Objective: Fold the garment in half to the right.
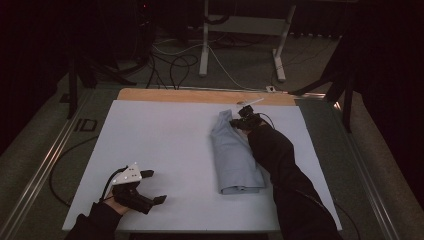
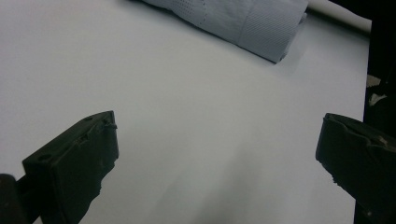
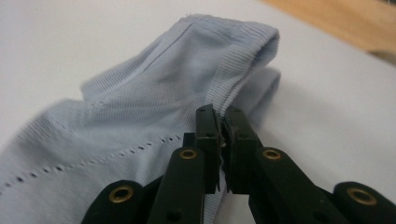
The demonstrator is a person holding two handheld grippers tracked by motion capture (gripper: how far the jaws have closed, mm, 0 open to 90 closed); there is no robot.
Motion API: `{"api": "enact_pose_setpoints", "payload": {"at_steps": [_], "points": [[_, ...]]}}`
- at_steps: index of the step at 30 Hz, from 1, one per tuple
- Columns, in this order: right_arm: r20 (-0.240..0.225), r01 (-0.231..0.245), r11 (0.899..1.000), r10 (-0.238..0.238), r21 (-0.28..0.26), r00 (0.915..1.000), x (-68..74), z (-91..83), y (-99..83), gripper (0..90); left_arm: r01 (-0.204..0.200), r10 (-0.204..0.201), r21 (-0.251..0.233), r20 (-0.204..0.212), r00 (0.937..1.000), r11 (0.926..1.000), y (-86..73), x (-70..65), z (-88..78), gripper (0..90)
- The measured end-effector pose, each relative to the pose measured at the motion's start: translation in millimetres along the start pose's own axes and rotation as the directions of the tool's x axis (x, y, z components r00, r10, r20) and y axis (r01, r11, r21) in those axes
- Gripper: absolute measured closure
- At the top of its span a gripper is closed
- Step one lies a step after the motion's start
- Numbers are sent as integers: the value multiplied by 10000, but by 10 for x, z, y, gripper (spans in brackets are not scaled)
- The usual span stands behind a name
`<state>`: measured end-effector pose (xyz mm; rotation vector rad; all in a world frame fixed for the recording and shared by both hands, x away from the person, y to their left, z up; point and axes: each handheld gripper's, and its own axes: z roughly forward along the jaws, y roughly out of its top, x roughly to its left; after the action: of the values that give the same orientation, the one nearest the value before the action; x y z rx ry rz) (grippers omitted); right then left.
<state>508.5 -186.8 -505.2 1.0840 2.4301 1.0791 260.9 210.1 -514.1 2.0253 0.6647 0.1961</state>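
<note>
A folded light blue garment (image 1: 232, 155) lies lengthwise on the white table cover (image 1: 160, 150), right of the middle. My right gripper (image 1: 239, 122) is at the garment's far end, shut on its ribbed edge (image 3: 233, 93), which bunches up between the jaws. The right gripper view shows that gripper (image 3: 223, 126) pinching the cloth, with a line of small holes across the fabric. My left gripper (image 1: 156, 187) rests open near the front left of the table, apart from the garment. Its own view shows the jaws spread wide over bare cover (image 2: 215, 144), and the garment's near end (image 2: 252, 23) farther off.
A strip of bare wood (image 1: 200, 96) runs along the table's far edge, with a small pale object (image 1: 250, 102) on it. Beyond stand a white desk frame (image 1: 205, 45) and loose cables (image 1: 170, 65) on the floor. A dark stand (image 1: 345, 75) is at the right.
</note>
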Motion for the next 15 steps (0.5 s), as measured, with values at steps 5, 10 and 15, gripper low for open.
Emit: {"api": "enact_pose_setpoints", "payload": {"at_steps": [5, 10, 15], "points": [[709, -232, 9982, 192, 554, 9973, -16, 66, 1, 862, -35, 35, -40, -114, 9999, 10000, -10, 1, -5, 7], [839, -399, 9956, 328, 851, 9959, -16, 128, -45, 858, -54, 54, -22, -157, 9999, 10000, -16, 7, 1, 7], [921, -330, 9949, 241, 958, 9955, -10, 131, -29, 855, -114, 114, -14, -183, 9998, 9999, -14, 6, -5, 7]]}}
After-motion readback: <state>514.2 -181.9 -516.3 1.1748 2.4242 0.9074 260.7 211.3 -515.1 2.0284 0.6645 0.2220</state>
